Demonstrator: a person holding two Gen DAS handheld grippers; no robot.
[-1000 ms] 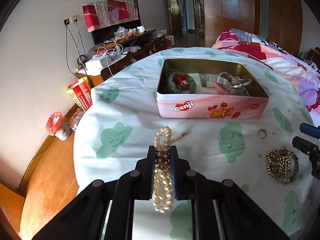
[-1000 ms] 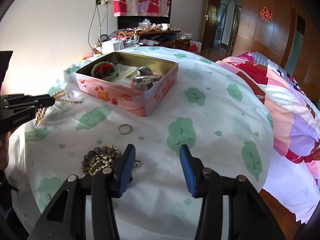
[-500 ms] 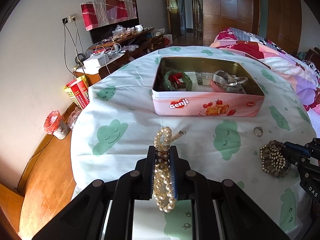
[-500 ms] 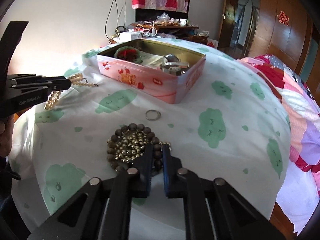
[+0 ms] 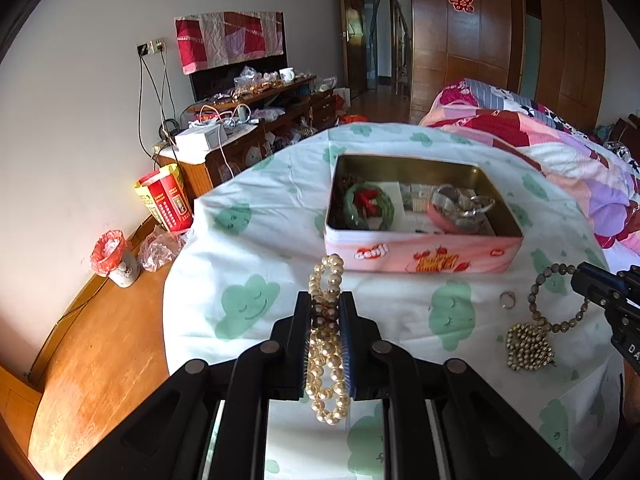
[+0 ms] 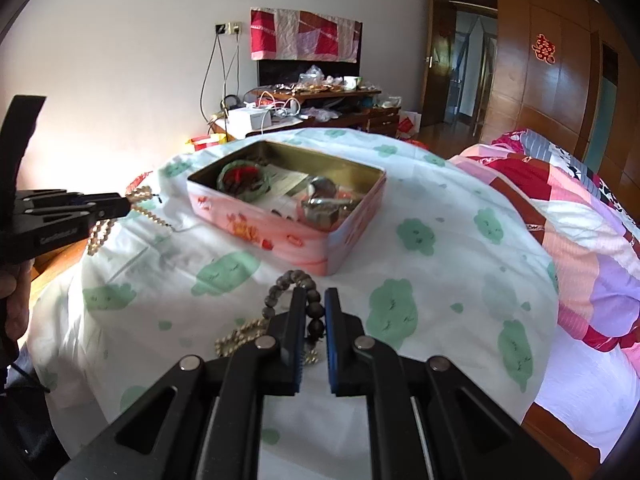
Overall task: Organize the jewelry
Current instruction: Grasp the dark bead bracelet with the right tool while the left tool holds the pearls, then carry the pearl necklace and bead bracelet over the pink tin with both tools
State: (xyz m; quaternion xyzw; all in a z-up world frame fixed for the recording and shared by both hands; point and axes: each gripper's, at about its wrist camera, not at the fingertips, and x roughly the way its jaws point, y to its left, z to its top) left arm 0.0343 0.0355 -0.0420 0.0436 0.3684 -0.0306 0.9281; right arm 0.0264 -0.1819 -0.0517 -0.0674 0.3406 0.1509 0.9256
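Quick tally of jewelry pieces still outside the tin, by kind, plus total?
Pearl strand: 1, clamped in the left gripper
Dark bead strand with gold cluster: 1, gripped by the right gripper
Ring: 1, lying on the cloth
Total: 3 outside the tin

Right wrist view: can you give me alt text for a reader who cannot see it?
The right tool is shut on a dark brown bead bracelet with a gold bead cluster, above a white cloud-print cloth. Beyond it sits an open pink tin box; at left, the left tool holds a cream pearl strand.
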